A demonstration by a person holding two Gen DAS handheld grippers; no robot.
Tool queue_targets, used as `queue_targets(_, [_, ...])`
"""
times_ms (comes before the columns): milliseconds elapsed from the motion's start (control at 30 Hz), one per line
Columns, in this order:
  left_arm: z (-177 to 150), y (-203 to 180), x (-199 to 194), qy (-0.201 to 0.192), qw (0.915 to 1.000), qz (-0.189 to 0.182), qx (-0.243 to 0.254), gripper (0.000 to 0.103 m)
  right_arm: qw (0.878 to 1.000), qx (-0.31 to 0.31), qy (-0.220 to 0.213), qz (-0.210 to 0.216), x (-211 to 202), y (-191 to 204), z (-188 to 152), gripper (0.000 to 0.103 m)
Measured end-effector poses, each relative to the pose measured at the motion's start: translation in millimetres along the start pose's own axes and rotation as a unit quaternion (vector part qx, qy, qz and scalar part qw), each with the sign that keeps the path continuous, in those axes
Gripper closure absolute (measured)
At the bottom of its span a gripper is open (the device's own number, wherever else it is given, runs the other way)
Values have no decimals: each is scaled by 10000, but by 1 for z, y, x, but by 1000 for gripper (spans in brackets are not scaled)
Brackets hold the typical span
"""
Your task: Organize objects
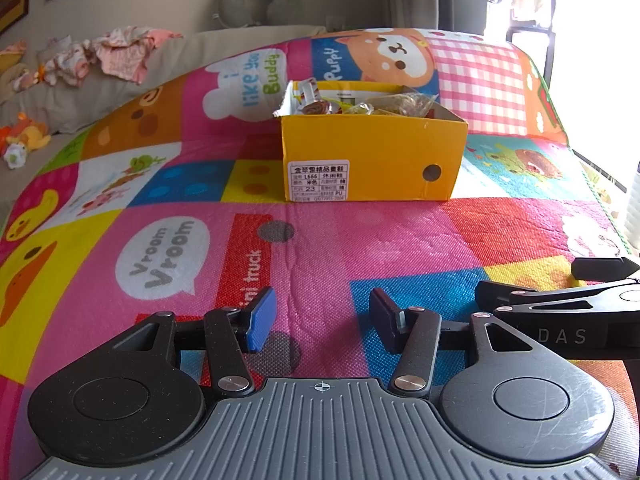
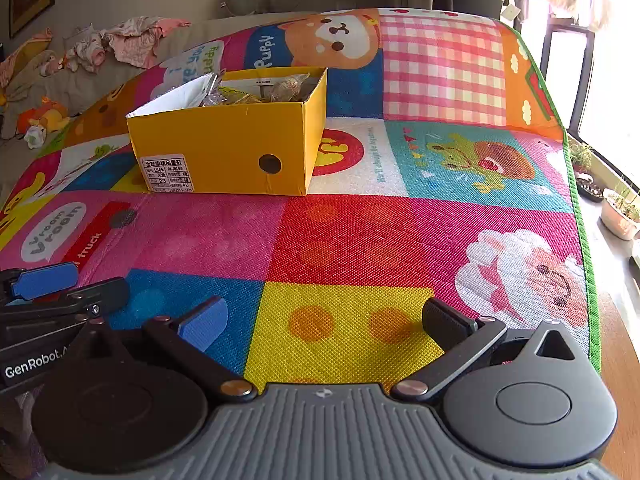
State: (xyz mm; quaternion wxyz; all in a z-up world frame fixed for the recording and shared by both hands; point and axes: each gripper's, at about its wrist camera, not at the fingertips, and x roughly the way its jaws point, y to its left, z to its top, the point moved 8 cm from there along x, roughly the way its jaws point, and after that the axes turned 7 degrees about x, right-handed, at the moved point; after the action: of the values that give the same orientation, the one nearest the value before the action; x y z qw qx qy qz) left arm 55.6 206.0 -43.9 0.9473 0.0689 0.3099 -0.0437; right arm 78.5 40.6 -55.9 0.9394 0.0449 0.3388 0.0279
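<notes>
Fingers [image 1: 262,320] of left gripper [image 1: 322,318] parted, empty, low over play mat [image 1: 360,240]. Right gripper [image 2: 326,322] spread wider, likewise empty, just beside the left. Yellow shoebox [image 1: 372,156] well ahead on the mat, lid off, packed with wrapped snacks [image 1: 384,106].

Daylight pours in from the window [image 1: 592,20] on the right, which is blown out to white in both views. The play mat [image 2: 360,232] is bright and vividly coloured, with pale glare patches on its pink squares. The far wall [image 1: 160,0] is dimmer and slightly soft. The yellow box [image 2: 228,152] casts only a faint shadow. Fisheye distortion bends the mat's edges into curves, and the picture corners blur.
</notes>
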Motion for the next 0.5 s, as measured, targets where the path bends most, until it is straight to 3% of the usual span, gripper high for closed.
queue_targets(500, [0, 0, 1, -4, 10000, -33, -17, 47, 10000, 0, -1, 1, 0, 0, 0, 0])
